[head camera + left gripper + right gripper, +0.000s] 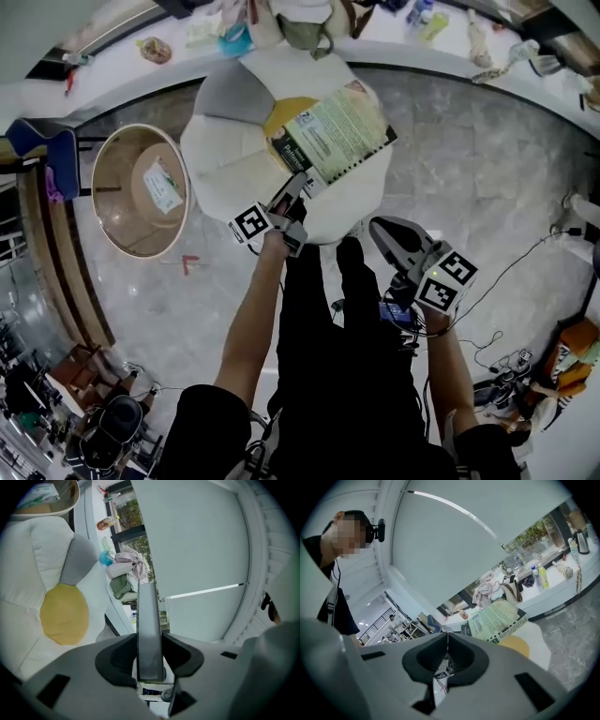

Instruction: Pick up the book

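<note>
The book point(335, 134), with a green cover and a spiral edge, is lifted over a white round cushion seat point(234, 159) that has a yellow patch and a grey patch. My left gripper point(300, 186) is shut on the book's near corner. The left gripper view shows the book point(149, 634) edge-on, clamped between the jaws of the left gripper point(150, 641). My right gripper point(380, 230) hangs off to the right above the floor, apart from the book, shut and holding nothing. In the right gripper view the book point(494, 619) is ahead of the shut right gripper point(447, 634).
A round wooden tub point(111, 202) with a paper item inside stands left of the seat. A white counter point(450, 42) with bottles, cloth and bags curves along the back. Cables point(511, 272) lie on the marble floor at right. A blue chair point(52, 155) is at far left.
</note>
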Available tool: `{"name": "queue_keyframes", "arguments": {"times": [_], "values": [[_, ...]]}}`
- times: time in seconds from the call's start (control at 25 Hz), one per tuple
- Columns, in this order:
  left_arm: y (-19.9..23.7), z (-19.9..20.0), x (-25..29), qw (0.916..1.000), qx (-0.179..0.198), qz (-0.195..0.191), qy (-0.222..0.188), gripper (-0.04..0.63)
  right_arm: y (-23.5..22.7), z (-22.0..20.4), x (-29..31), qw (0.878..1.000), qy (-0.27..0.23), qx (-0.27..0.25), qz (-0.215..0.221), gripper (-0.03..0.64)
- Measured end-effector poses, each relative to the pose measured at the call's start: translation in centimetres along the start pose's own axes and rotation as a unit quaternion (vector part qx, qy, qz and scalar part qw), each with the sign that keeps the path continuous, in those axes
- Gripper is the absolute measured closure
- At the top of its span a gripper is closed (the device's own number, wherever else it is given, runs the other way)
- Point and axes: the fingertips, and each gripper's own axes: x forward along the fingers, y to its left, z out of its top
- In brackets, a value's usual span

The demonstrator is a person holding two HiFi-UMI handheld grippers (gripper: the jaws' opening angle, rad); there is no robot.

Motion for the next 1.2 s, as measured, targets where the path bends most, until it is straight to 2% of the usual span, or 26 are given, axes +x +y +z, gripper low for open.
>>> {"name": "queue_keyframes", "arguments": {"times": [0.08,0.24,0.6,1.2], "values": [[-2.6,-0.7,-0.5,0.9991,-0.033,-0.023,-0.016,0.416,0.7,0.6,-1.0,1.0,-0.006,-0.006,0.003,0.598],[-5.3,-1.6,-2.4,0.9992,-0.02,-0.022,-0.027,0.417,1.8,1.2,-2.8,1.0,-0.014,-0.013,0.006,0.6],[-11.3,-3.4,-5.6,0.9957,-0.039,-0.048,-0.068,0.417,3.8,2.1,-5.8,0.999,-0.028,-0.028,0.017,0.6],[-16.2,-7.3,-11.8,0.9862,-0.05,-0.053,-0.149,0.417,5.6,1.6,-9.2,0.998,-0.022,-0.033,0.049,0.6]]}}
